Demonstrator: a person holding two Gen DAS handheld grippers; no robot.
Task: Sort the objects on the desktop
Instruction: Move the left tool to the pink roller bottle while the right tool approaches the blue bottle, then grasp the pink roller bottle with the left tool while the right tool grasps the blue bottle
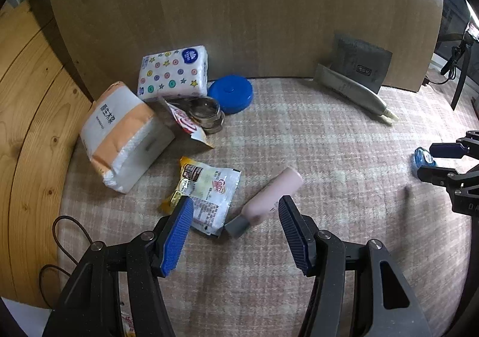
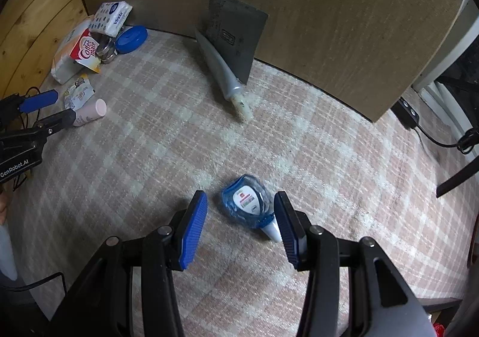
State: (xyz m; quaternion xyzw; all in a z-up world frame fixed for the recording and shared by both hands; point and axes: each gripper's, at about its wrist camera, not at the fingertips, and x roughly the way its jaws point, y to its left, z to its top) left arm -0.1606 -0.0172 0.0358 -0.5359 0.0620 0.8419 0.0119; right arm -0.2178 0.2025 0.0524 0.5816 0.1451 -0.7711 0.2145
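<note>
Checked cloth (image 1: 314,139) in pink and cream covers the desktop, and the objects to sort lie scattered over it. Left gripper (image 1: 236,211) points steeply down with its blue-padded jaws apart; between them lies a pink bottle (image 1: 274,191) with a grey cap, on its side and tilted, and neither pad touches it. A snack packet (image 1: 206,190) lies just beside the bottle, partly under the left jaw's tip. Farther back on the left sit an orange-and-white tissue pack (image 1: 119,136), a tissue pack printed with stars (image 1: 173,72) leaning on the brown board (image 1: 254,7) behind, a torn Coffee mate sachet (image 1: 187,124), some metal rings (image 1: 208,112) stacked together, and a blue round lid (image 1: 230,94). A grey tube (image 1: 356,91) lies against a dark grey pouch (image 1: 360,63) that leans on the board at the right.

Right gripper (image 2: 241,208) also points down with its jaws standing apart. A blue correction-tape dispenser (image 2: 247,203) lies flat on the cloth between them, its white tip just beside the right-hand pad; whether that pad touches it cannot be told, and the left-hand pad is clear of it. From this view the left gripper shows at the far left edge, well apart, over the pink bottle.
</note>
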